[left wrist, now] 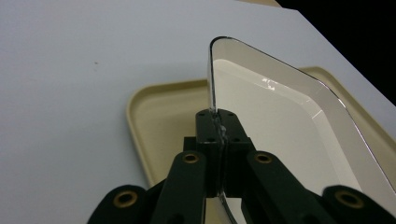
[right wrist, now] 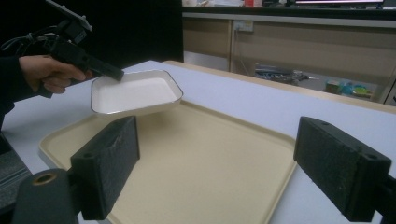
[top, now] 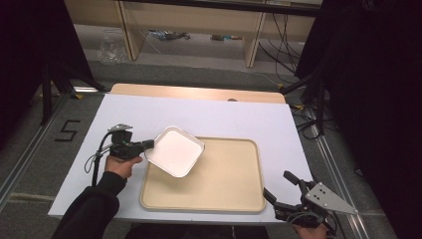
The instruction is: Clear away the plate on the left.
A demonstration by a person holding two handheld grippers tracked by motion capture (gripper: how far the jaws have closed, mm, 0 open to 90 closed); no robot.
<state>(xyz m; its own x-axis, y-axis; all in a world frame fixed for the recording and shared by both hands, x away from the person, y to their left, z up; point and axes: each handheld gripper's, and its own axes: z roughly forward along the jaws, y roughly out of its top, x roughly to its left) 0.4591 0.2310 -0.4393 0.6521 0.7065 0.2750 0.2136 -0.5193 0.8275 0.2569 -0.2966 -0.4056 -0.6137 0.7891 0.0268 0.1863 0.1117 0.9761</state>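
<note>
In the high view, the left gripper [top: 149, 144] pinches the left rim of a white square dish [top: 175, 152] and holds it lifted over the far-left corner of a beige tray [top: 234, 189]. The tray lies on a white table [top: 239, 117], toward its near edge. The right gripper [top: 279, 188] hovers at the table's near-right corner, just beside the tray, its 2 jaws spread wide with nothing between them.

In the left gripper view, the 2 black jaws are clamped tight on the dish's thin rim [left wrist: 215, 109]; the dish stands on edge in this picture, with the tray [left wrist: 154, 112] behind and below it.

In the right gripper view, the 2 pads [right wrist: 109, 163] stand far apart over the tray [right wrist: 205, 158]. Farther off, the left gripper [right wrist: 109, 71] holds the dish [right wrist: 135, 93] clear above the tray's far-left part, roughly level.
</note>
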